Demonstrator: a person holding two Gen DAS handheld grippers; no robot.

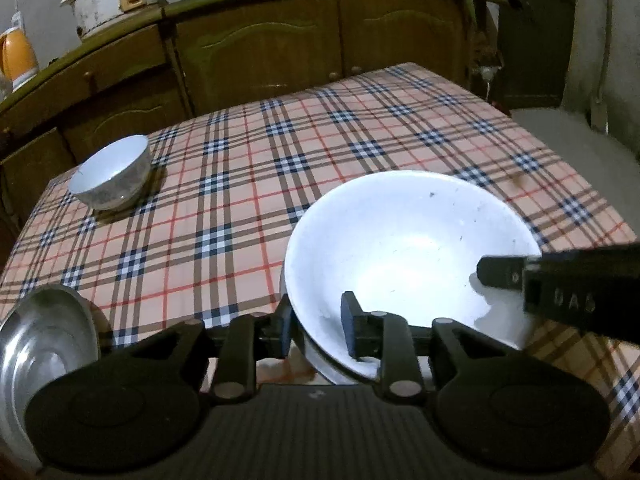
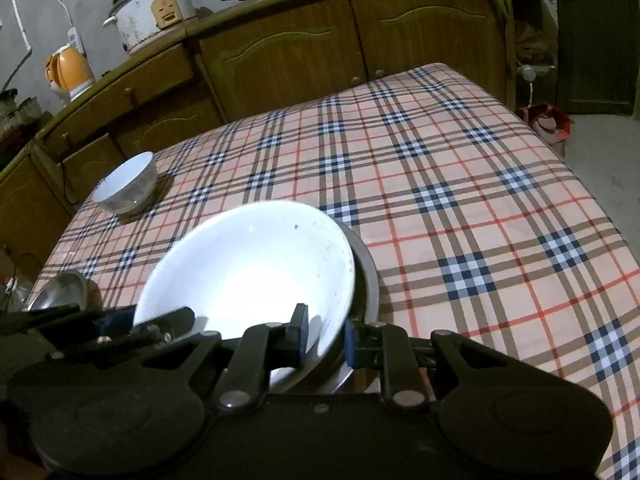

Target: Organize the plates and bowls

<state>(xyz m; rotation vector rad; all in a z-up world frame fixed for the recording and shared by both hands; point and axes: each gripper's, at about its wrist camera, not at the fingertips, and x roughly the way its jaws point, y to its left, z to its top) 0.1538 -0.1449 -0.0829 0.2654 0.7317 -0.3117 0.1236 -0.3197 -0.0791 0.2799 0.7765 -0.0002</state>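
Both the left tongs [image 1: 318, 330] and the right tongs [image 2: 326, 340] grasp the white plate's [image 1: 400, 256] rim above the surface [image 1: 240, 184].

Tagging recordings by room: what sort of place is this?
Probably a home kitchen or dining area: a rice cooker and kettle sit on wooden cabinets behind a table with a plaid tablecloth.

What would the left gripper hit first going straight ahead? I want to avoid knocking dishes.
The white plate: its rim already sits between the left gripper's fingers, so any forward push likely meets it at once.
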